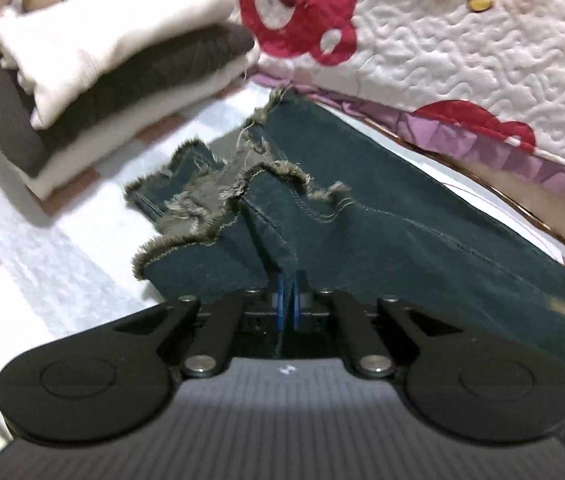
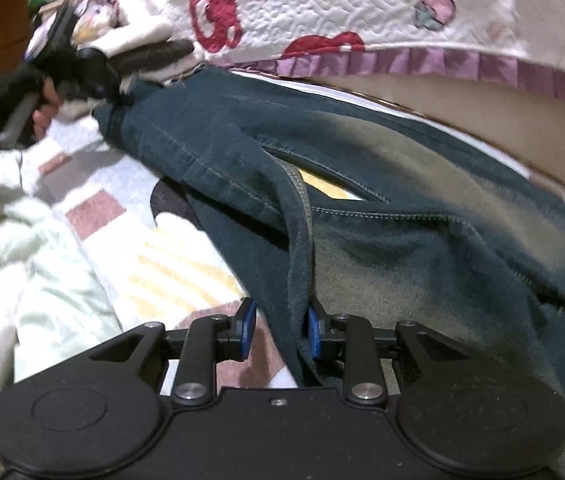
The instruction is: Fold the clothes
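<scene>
A: Left gripper [image 1: 289, 300], pads pressed together on a fold of the dark denim jeans [image 1: 382, 224]; right gripper [image 2: 278, 330] parted, a denim edge running between its pads, touching the right one.

B: Whether it grips, I cannot tell; blur softens the far end. Frayed hems [image 1: 210, 200] lie near the stack of folded clothes [image 1: 114, 68]; jeans sprawl across the checked bedsheet [image 1: 42, 240], beside the bear-print quilt [image 1: 462, 52].

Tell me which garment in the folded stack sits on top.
The white folded garment; the dark grey one lies directly beneath it, with another white one lower.
</scene>
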